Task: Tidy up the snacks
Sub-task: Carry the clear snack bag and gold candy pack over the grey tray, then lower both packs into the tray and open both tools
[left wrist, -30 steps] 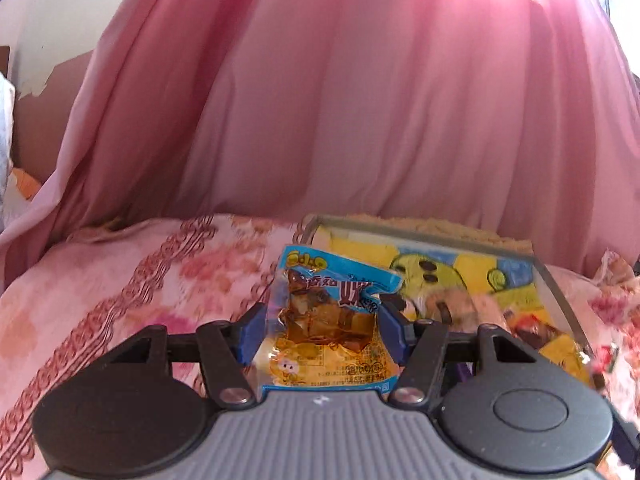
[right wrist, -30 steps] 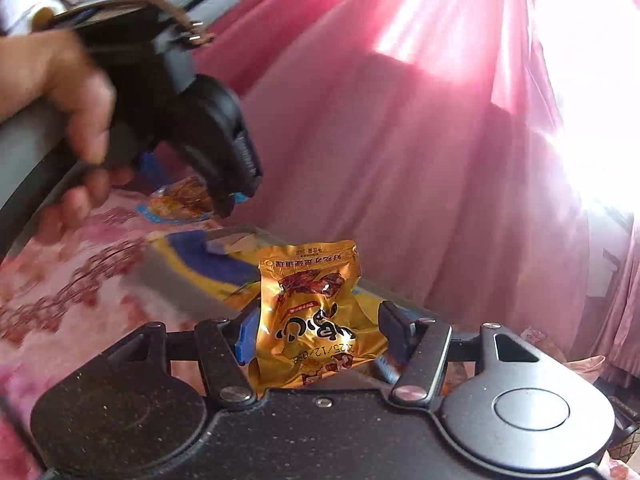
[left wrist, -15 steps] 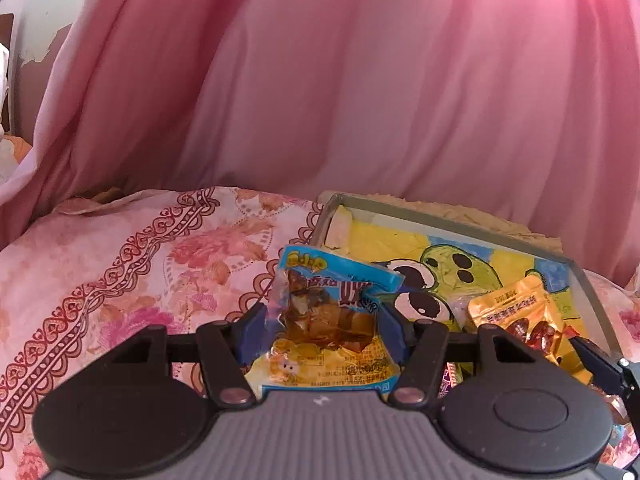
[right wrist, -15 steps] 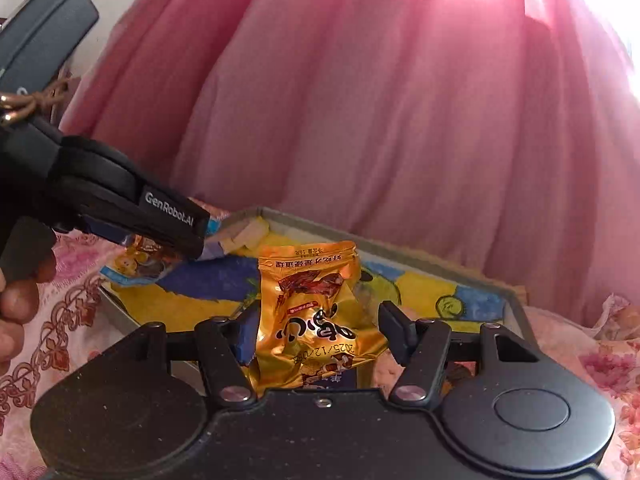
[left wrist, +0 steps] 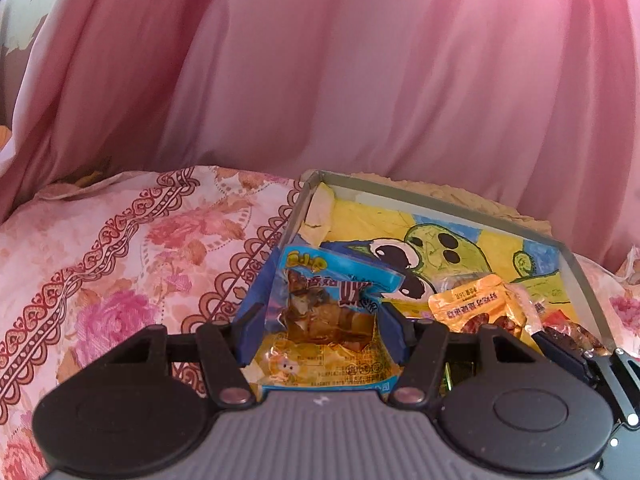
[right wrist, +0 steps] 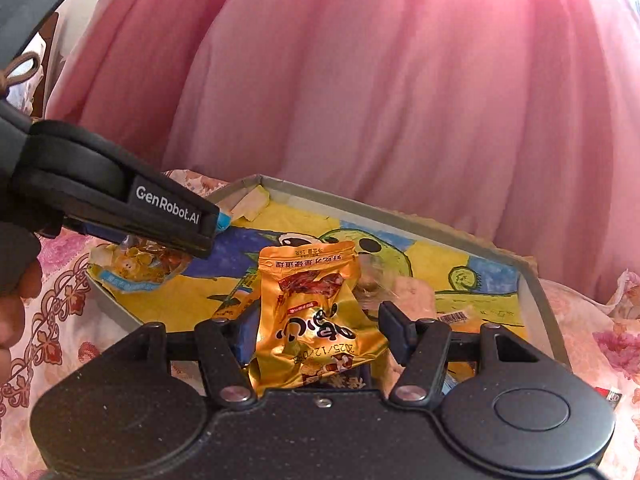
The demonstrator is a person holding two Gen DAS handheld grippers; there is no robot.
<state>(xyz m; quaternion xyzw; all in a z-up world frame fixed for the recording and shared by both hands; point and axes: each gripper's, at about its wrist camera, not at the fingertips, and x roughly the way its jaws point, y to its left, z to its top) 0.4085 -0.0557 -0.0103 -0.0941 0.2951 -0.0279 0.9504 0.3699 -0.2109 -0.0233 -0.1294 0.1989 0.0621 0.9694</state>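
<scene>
The left tongs (left wrist: 322,322) grip a blue snack packet (left wrist: 326,312) between blue-padded fingers (left wrist: 250,324), the packet standing upright with its yellow lower half nearest the camera. The right tongs (right wrist: 316,334) clamp a gold snack packet (right wrist: 316,312), held upright with its print upside down to the camera. In the right wrist view the left tongs (right wrist: 218,224) reach in from nine o'clock, tipped slightly downward, their blue packet (right wrist: 136,266) hanging over the box's near left corner; part of the person's hand (right wrist: 18,300) curls around the handle at the frame's left edge. In the left wrist view the gold packet (left wrist: 478,306) shows at three o'clock, above the box floor, with one blue finger of the right tongs (left wrist: 562,354) beneath it at about four o'clock.

Both packets are over a shallow grey-walled box (left wrist: 440,202), its floor lined with a yellow and blue cartoon drawing (left wrist: 444,248) of a green figure with big eyes. A dark red packet (left wrist: 576,334) lies in the box's right corner, partly hidden. The box sits on a bed covered with a pink floral sheet (left wrist: 132,248). Behind, from ten to two o'clock, hangs a pink curtain (left wrist: 340,72), backlit at upper right in the right wrist view.
</scene>
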